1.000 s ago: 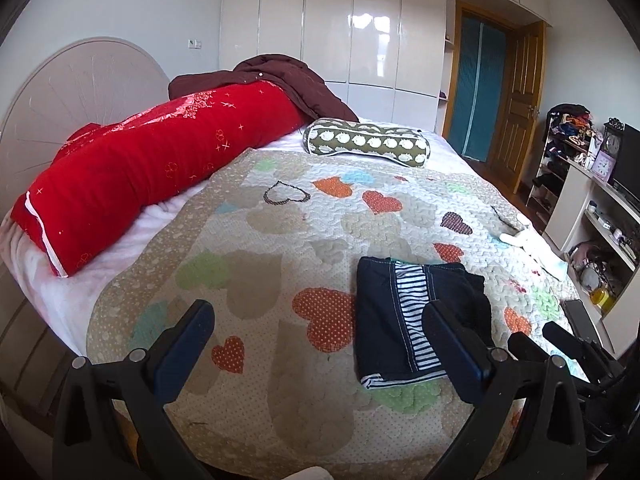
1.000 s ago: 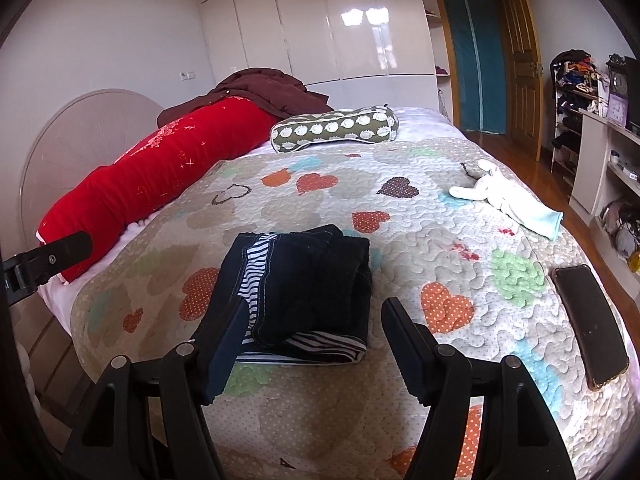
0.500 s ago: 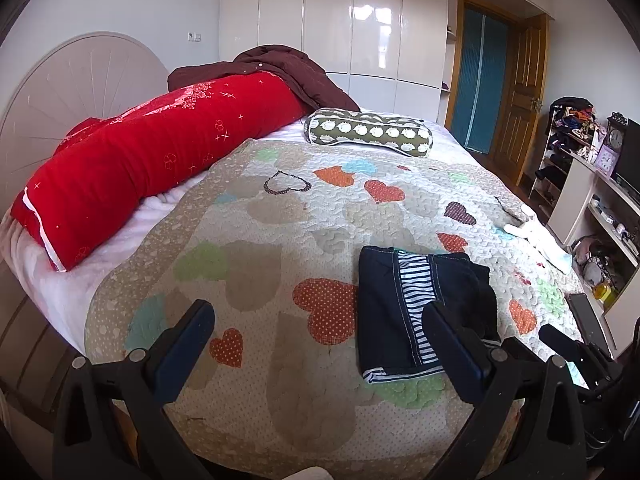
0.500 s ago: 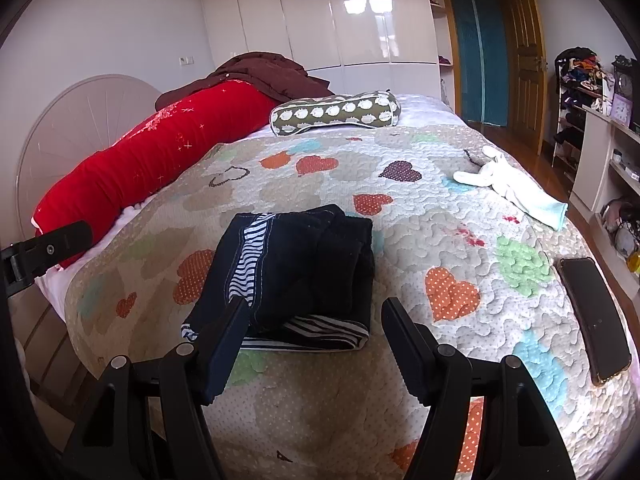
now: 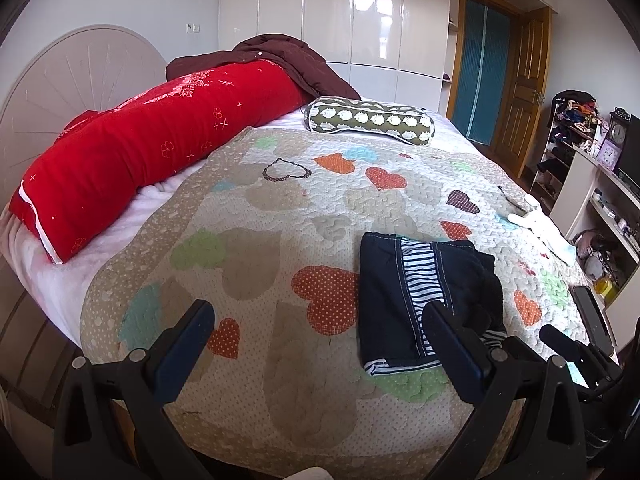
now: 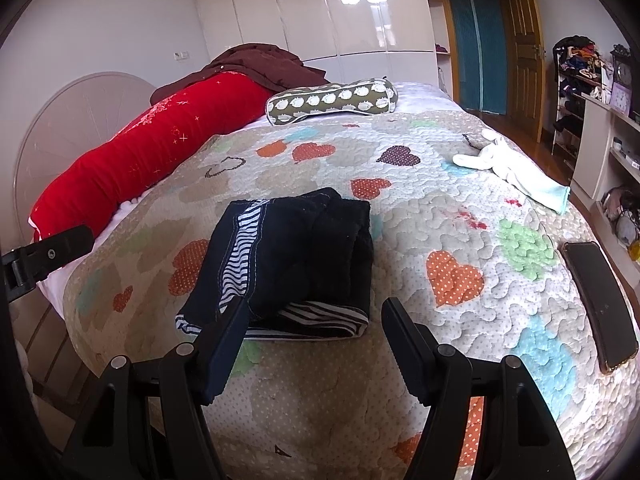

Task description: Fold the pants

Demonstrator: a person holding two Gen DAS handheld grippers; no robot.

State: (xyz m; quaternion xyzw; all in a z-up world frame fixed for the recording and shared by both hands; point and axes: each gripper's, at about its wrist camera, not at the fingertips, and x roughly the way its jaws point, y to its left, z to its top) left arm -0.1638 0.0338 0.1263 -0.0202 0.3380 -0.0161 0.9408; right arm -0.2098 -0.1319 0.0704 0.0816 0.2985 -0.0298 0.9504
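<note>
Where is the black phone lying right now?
The phone lies on the quilt near the bed's right edge in the right wrist view, right of the folded pants.

A bed [image 5: 280, 208] under a heart-patterned quilt fills the room, its rounded pale headboard [image 5: 72, 68] against a white wall. Glossy white wardrobe doors [image 5: 360, 20] reflect daylight behind it, beside a wooden door [image 5: 528, 80] with a teal curtain. At the right stand cluttered white shelves [image 5: 600, 208] on a wooden floor.
</note>
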